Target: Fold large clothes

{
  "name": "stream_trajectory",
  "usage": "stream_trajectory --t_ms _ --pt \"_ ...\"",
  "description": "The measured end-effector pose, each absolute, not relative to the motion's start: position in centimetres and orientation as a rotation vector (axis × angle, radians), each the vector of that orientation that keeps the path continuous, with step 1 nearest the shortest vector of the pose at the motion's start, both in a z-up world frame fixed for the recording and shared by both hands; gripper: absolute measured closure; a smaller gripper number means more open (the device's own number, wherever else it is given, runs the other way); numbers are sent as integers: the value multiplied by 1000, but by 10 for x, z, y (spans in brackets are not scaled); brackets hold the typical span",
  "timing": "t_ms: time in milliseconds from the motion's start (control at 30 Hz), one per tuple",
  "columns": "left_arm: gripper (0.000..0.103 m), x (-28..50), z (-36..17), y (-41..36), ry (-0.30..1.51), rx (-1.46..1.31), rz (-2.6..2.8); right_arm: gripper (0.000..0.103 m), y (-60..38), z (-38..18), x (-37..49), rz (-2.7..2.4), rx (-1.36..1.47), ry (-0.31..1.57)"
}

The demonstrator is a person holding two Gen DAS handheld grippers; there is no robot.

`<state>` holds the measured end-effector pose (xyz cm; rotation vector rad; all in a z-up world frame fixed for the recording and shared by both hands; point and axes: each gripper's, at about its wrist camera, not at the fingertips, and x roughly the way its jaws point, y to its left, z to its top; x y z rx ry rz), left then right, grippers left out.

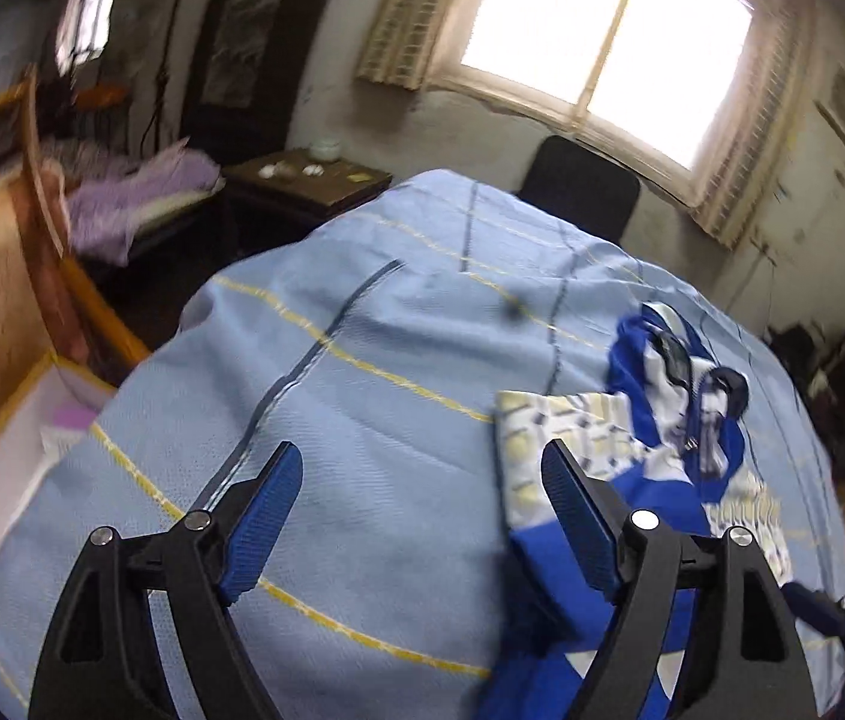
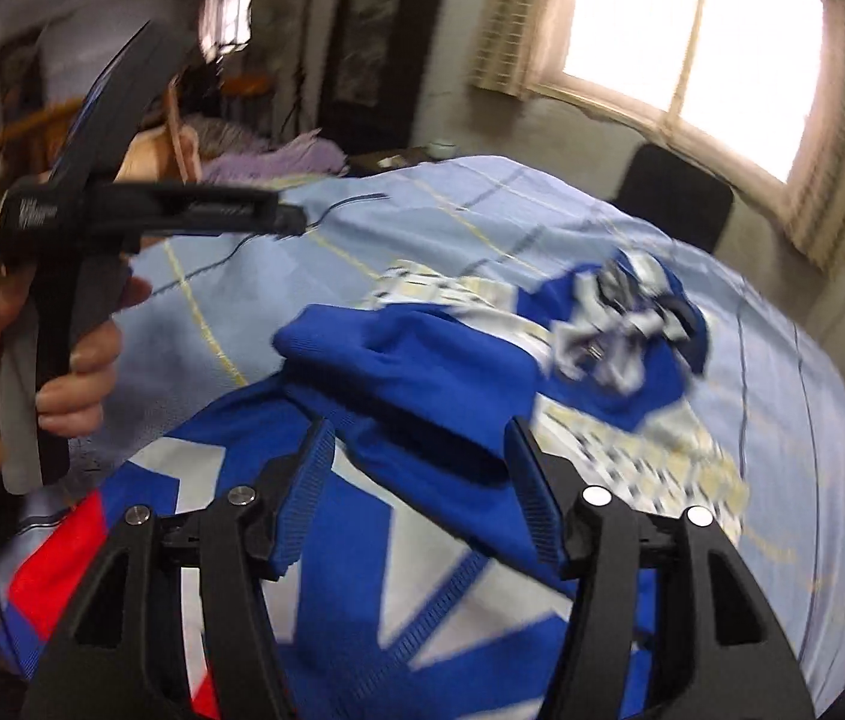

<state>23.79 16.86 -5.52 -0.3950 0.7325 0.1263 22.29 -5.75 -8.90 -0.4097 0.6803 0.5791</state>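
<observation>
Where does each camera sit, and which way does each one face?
Left wrist: on the left gripper, jaws open, facing down across the bedspread toward the window.
Right wrist: on the right gripper, jaws open over the blue garment; the left hand shows.
Shared: bedspread, garment, window, black chair.

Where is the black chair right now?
The black chair stands at the far edge of the blue bedspread, just below the window, right of centre in both views.
</observation>
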Motion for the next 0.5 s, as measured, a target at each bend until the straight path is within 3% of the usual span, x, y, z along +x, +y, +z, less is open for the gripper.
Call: stream_trajectory --t_ms 133,333,400,433,500 --pt "23 239 -62 191 749 -493 131 46 -9 -106 233 598 -533 676" --pt "23 236 -58 185 743 -424 140 48 19 -129 254 563 -606 685" --pt "23 238 -61 182 755 -414 132 67 20 -133 261 556 -600 701" --pt "23 238 -61 182 760 -415 128 81 18 -133 265 566 -581 721" --pt "23 236 -62 182 760 -422 123 85 10 -128 269 584 -513 739"
